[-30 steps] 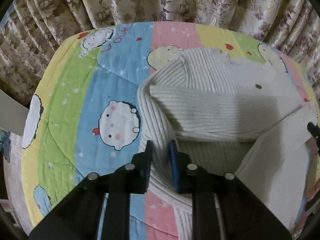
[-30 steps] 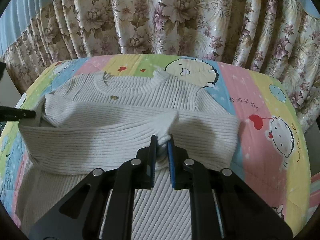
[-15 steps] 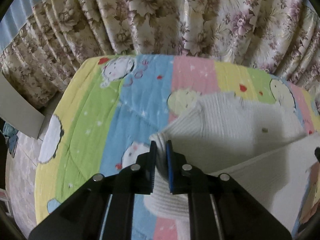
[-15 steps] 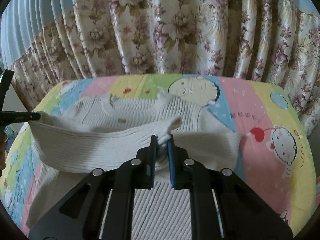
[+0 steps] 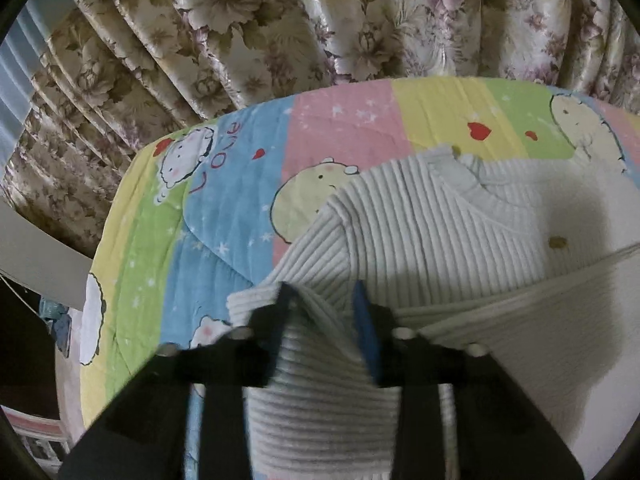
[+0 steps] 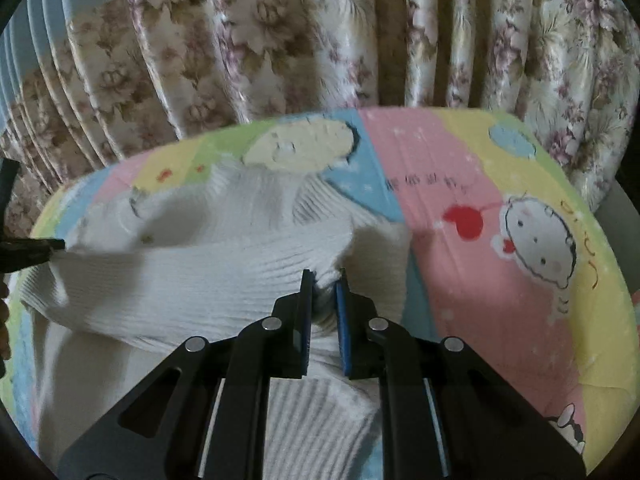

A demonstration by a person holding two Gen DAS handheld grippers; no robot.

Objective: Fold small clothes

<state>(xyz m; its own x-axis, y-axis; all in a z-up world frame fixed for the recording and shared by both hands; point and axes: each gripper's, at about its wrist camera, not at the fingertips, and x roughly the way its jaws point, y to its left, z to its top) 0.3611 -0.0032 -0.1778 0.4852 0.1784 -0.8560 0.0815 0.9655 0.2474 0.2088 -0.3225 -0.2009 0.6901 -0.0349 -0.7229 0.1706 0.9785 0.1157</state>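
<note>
Left gripper point(image 5: 320, 300) is opening over the sweater point(image 5: 440, 240) hem fold, right gripper point(image 6: 324, 280) is clamping the opposite corner, hem running crosswise between them.

Floral curtains point(image 5: 320, 20) in cream, brown and mauve hang in folds behind a bed, whose quilt point(image 5: 340, 128) has pink, yellow, green and blue panels with cartoon faces. Dim floor point(image 5: 24, 360) lies left.

Sweater point(image 5: 440, 248) hem hidden under blurred left tool point(image 5: 320, 300).
</note>
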